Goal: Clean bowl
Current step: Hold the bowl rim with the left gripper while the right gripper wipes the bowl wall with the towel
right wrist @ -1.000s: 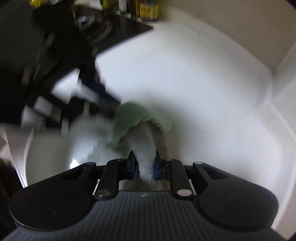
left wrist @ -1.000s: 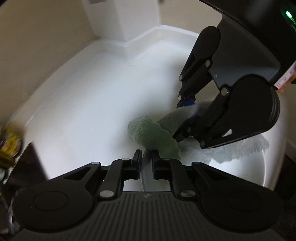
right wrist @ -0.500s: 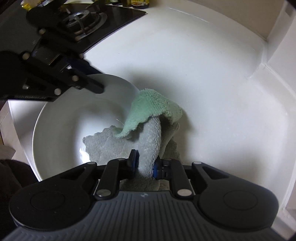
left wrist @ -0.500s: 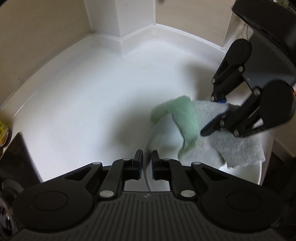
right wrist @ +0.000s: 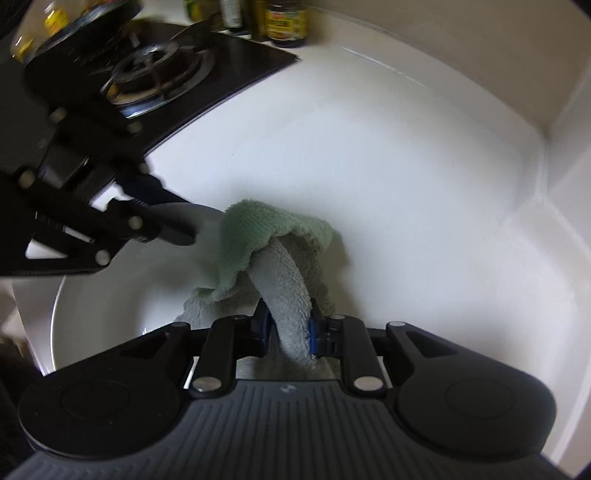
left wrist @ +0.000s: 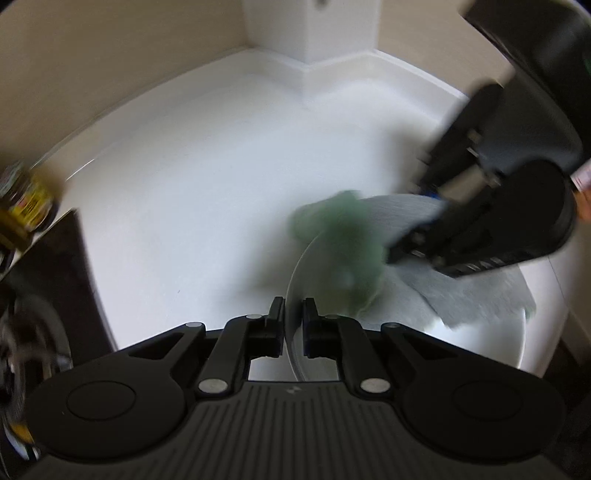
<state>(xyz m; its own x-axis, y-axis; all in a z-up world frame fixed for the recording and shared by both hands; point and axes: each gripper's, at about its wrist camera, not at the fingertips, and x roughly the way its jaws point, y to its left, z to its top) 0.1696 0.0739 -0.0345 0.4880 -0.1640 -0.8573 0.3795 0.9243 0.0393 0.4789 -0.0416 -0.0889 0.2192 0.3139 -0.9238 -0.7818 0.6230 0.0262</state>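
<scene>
On the white counter (right wrist: 424, 177), near the black hob (right wrist: 166, 74) and its row of jars (right wrist: 284, 22), the white bowl (right wrist: 96, 306) sits with its rim pinched between the left gripper (left wrist: 293, 317) jaws, which are closing tighter on it. The right gripper (right wrist: 288, 328), its jaws easing open a little, clenches a fat roll of the grey-and-green cloth (right wrist: 266, 236), which drapes over the bowl's far rim and down inside. To wipe well, I reckon the left must hold the rim steady while the cloth is pressed flat and swept round the wall, without letting the fold slip loose.
</scene>
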